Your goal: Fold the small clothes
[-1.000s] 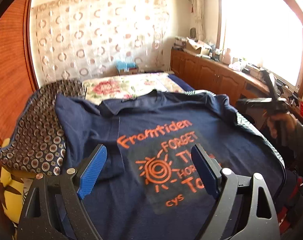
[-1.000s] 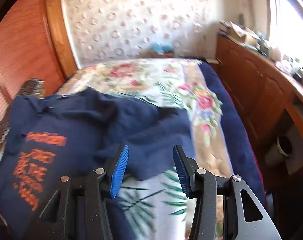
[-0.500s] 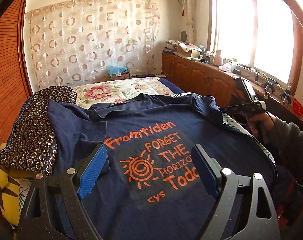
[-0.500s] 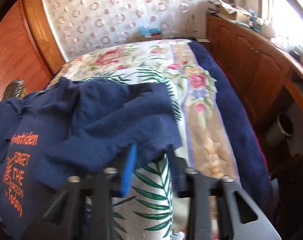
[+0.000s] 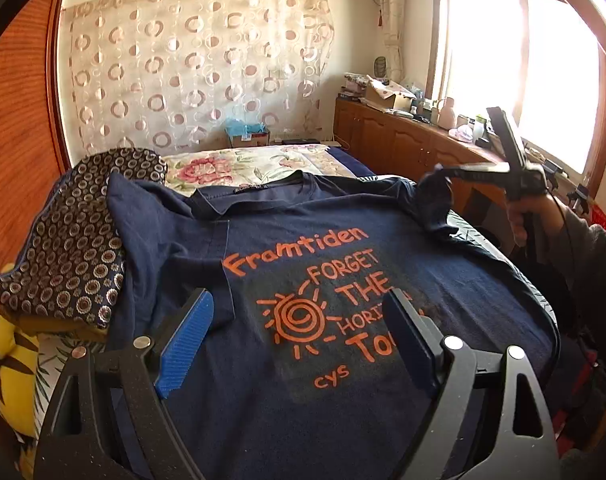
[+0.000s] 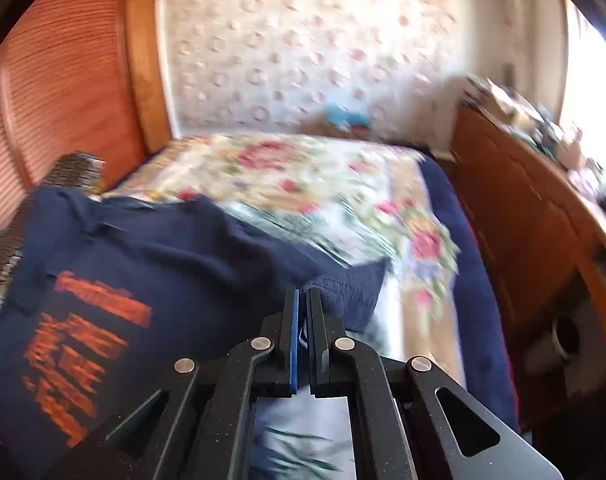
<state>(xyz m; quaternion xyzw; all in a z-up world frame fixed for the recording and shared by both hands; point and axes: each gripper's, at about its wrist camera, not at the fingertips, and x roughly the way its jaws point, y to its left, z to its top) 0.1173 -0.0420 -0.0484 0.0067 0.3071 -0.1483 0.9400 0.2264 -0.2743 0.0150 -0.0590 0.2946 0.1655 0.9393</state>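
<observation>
Right gripper (image 6: 303, 300), clenched on the T-shirt's (image 5: 303, 260) sleeve (image 6: 351, 292) at 3 o'clock, should fold it inward; left gripper (image 5: 299, 324) hovers released.

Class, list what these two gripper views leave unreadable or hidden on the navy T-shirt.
- Left wrist view: the left gripper finger covers the ends of the lower print lines on the T-shirt.
- Right wrist view: motion blur makes the print unreadable.
- Right wrist view: right gripper hides the pinched sleeve edge.
</observation>
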